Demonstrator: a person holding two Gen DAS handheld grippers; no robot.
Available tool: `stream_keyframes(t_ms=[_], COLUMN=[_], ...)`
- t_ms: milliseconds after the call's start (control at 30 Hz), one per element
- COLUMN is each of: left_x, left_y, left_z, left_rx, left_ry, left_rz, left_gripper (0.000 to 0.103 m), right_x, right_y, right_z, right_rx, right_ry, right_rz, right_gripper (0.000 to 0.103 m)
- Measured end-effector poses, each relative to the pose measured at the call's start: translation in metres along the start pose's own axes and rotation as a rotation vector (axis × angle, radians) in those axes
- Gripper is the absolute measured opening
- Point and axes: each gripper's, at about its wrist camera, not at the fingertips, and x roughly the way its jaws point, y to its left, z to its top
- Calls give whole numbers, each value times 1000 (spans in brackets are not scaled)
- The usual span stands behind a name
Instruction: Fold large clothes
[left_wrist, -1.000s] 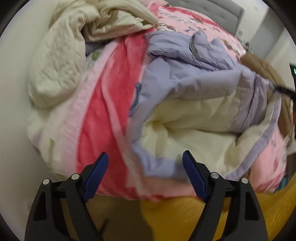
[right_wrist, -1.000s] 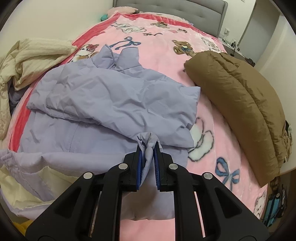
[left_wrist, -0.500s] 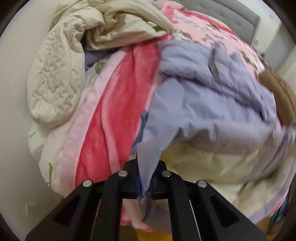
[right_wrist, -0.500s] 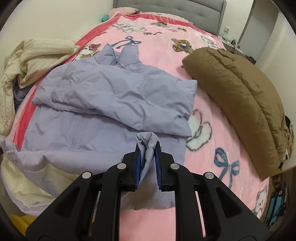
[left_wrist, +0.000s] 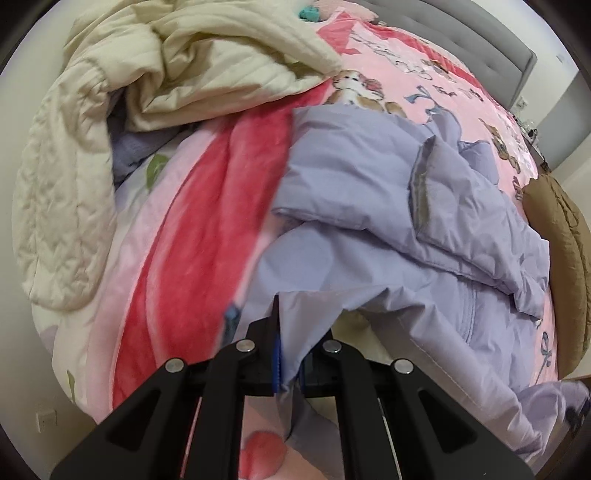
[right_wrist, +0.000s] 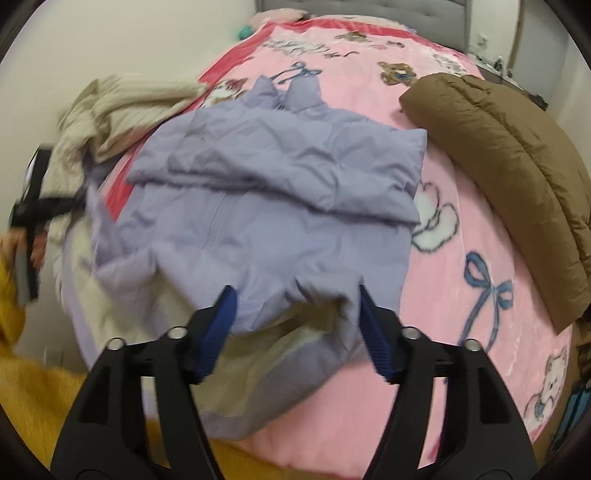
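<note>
Lilac jacket (right_wrist: 280, 206) hem between right gripper's (right_wrist: 295, 325) opening jaws.

The jacket (right_wrist: 280, 206) lies across the near half of the bed (right_wrist: 461, 258), collar toward twelve o'clock, hem hanging over the near edge at six. Its sleeves are folded across the chest. The second jacket (right_wrist: 509, 177) lies on the blanket at two o'clock, just beside the first one's right side, apart from it. A quilted heap (left_wrist: 110, 129) is piled at ten o'clock, along the wall side of the bed. The headboard (right_wrist: 369, 14) stands behind everything at twelve. The left gripper (left_wrist: 288, 373) sits at the hem's left corner, at eight o'clock; the right gripper (right_wrist: 295, 332) sits over the hem at six.
</note>
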Motion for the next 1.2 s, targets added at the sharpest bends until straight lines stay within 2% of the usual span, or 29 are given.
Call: stream_keyframes(t_ms=[100, 167, 200, 233, 267, 333, 367, 400, 433, 467, 533, 600, 667, 733, 833, 1033, 1133, 1200], left_x=[1, 1, 2, 2, 2, 1, 0, -1, -3, -6, -13, -25, -45, -62, -74, -72, -62, -48], left_y=[1, 3, 4, 6, 7, 9, 11, 12, 14, 18, 27, 41, 56, 60, 51, 23, -5, -21], left_z=[2, 2, 3, 3, 3, 3, 2, 1, -1, -5, -17, -28, -38, -40, -25, 48, 101, 131], left_rx=[4, 2, -1, -2, -2, -1, -1, -3, -3, -2, -10, -30, -81, -84, -13, 27, 54, 62], left_ry=[8, 14, 14, 15, 18, 19, 18, 14, 10, 7, 11, 13, 4, -26, -96, -234, -301, -312], left_rz=[-3, 1, 0, 1, 5, 9, 14, 19, 25, 36, 59, 78, 55, 52, 79, 58, 63, 66], left_gripper=[6, 6, 6, 6, 6, 6, 6, 6, 6, 6, 6, 6, 6, 6, 6, 6, 6, 6], right_x=[-6, -5, -4, -1, 2, 5, 4, 3, 4, 7, 4, -11, -24, -30, -32, -28, -15, 6], right_y=[8, 20, 23, 25, 23, 11, 3, -9, -16, -26, -40, -53, -56, -53, -57, -90, -108, -122], right_z=[-17, -29, -33, -37, -38, -37, -35, -33, -33, -33, -35, -34, -28, -13, 18, 104, 147, 180], right_rx=[-93, -209, -250, -291, -303, -250, -207, -148, -123, -86, -12, 95, 136, 112, 79, 57, 49, 50], right_ry=[48, 68, 72, 86, 105, 107, 93, 71, 74, 98, 107, 82, 52, 24, -22, -171, -218, -228], right_rz=[-4, -50, -71, -97, -104, -107, -117, -144, -187, -229, -247, -215, -203, -220, -235, -170, -180, -196], right_gripper=[79, 79, 74, 61, 55, 46, 45, 37, 18, 12, 9, 9, 8, 8, 8, 8, 8, 8])
